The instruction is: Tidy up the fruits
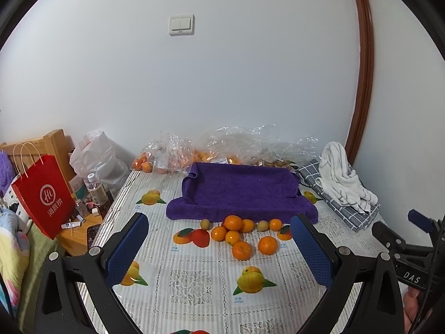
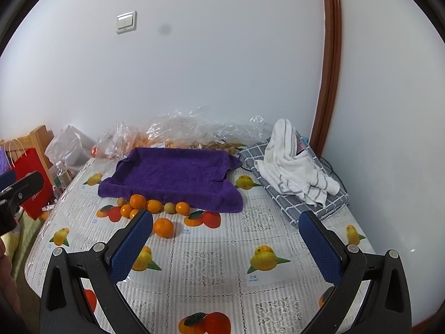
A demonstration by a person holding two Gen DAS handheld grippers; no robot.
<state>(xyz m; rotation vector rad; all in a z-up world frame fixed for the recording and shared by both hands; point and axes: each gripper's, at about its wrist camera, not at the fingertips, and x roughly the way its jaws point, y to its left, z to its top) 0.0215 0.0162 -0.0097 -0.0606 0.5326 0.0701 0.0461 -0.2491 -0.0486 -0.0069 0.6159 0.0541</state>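
- Left gripper (image 1: 219, 239) gapes wide, empty, above the table (image 1: 194, 281).
- Oranges (image 1: 242, 250) and two pale fruits (image 1: 205, 224) lie loose at 12 o'clock, touching the purple tray (image 1: 239, 186), itself empty; sorting looks unstarted.
- Right gripper (image 2: 226, 229) is likewise spread, empty.

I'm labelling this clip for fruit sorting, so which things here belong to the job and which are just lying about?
Belong to the job:
loose orange mandarins
small yellow-green round fruits
purple towel-lined tray
open left gripper
open right gripper

Just lying about:
white striped towel
grey checked cloth
clear plastic bags
red paper bag
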